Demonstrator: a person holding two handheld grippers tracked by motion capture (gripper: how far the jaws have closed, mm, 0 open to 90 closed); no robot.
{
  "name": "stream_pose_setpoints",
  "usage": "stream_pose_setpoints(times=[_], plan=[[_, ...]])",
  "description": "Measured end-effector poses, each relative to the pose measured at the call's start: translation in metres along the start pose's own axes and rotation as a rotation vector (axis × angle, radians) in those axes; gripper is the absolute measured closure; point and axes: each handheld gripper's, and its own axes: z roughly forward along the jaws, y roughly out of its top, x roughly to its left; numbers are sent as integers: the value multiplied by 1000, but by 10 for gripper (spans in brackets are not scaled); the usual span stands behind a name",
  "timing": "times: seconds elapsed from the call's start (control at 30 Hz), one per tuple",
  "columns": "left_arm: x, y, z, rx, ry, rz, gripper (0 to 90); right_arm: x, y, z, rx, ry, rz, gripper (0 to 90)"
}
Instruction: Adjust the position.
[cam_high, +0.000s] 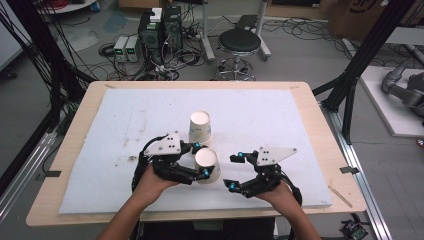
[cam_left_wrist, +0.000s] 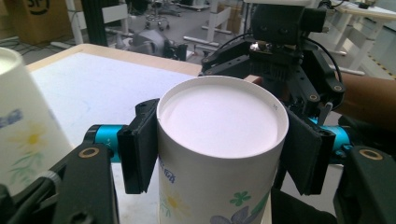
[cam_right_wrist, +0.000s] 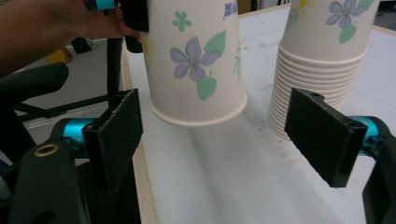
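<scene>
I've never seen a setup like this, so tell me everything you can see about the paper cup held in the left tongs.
The paper cup is white, printed with purple and green flowers and leaves. It is upside down, its flat base facing up and its rolled rim at the bottom. The left tongs clamp its sides with black pads. In the right gripper view it hangs above the white mat, touching nothing else, beside the stack of cups.

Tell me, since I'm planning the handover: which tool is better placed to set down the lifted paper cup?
Left. The left tool already clamps the inverted paper cup above the white mat, beside the cup stack; the right tool is open, holding nothing.
</scene>
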Motion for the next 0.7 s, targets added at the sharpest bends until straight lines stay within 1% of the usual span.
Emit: stream_pose_setpoints(times=[0.2,0.4,0.47,0.57,0.7], plan=[[-3,0,10,4,-33,7,352,1,-1,2,-5,18,-2,196],[-6,2,16,-1,-55,6,353,3,-1,5,-11,46,-4,196],[-7,2,18,0,-64,10,352,5,-1,7,-8,54,0,196],[-9,3,19,-1,-70,16,352,6,0,10,-5,62,-7,196],[-9,3,19,-19,-82,5,352,6,0,12,-5,74,-4,197]])
